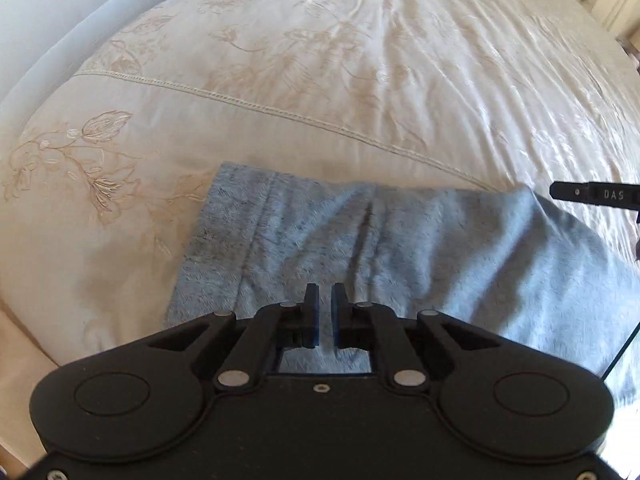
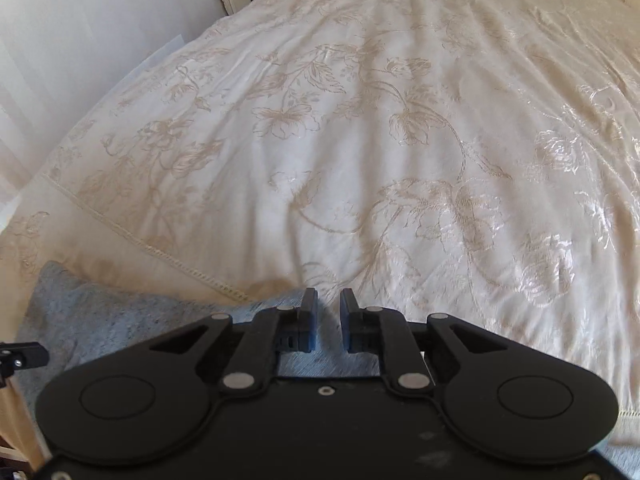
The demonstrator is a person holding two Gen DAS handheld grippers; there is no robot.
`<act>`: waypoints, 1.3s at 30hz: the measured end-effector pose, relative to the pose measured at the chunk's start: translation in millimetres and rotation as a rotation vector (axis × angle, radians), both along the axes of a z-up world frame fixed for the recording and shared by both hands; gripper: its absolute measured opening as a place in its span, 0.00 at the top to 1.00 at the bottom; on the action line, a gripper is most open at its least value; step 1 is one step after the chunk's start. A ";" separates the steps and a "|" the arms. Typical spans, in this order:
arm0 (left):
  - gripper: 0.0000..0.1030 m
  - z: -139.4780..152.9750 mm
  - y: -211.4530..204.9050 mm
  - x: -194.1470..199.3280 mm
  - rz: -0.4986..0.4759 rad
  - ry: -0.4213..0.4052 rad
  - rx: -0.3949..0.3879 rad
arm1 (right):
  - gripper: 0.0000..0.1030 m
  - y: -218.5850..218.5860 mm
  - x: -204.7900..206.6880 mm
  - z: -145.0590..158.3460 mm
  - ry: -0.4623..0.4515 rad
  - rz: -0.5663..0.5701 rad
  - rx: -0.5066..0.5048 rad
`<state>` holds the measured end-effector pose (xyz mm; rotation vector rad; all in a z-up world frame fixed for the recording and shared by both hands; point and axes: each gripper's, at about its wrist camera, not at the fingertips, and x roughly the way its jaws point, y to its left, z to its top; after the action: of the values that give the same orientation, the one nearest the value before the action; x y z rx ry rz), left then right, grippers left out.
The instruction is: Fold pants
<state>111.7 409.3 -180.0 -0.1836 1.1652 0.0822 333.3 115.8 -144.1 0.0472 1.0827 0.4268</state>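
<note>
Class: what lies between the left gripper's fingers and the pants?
Nothing. In the left wrist view the left gripper hangs open over the pants.

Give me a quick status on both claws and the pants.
Left claw slightly open, empty, over the pants. Right claw slightly open, empty, at their far edge. Pants folded on bedspread. Nothing in the way.

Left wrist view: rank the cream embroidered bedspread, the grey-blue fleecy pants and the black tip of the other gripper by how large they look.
1. Cream embroidered bedspread, fills most of the frame.
2. Grey-blue fleecy pants, a broad patch in the lower middle.
3. Black tip of the right gripper, a small sliver at the right edge, mostly cut off, so its true size is unsure.
</note>
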 end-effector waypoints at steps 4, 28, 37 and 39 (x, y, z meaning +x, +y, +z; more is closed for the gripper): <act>0.85 -26.4 -9.5 -14.6 -0.066 0.142 0.031 | 0.84 -5.6 -57.9 -7.3 0.091 0.036 -0.004; 0.85 22.3 -110.6 81.3 -0.256 0.050 -0.069 | 0.69 -66.6 23.4 -20.5 0.090 0.272 -0.027; 0.80 25.6 -153.5 140.2 -0.269 0.036 -0.136 | 0.97 -56.8 -51.9 0.5 -0.048 0.333 -0.078; 0.79 25.0 -165.0 149.3 -0.301 0.040 -0.134 | 0.97 -50.9 -63.7 -0.4 -0.070 0.345 -0.102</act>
<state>261.0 244.3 -155.0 -0.1231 1.2269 -0.2584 269.6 64.9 -144.5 -0.2469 1.0443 0.6769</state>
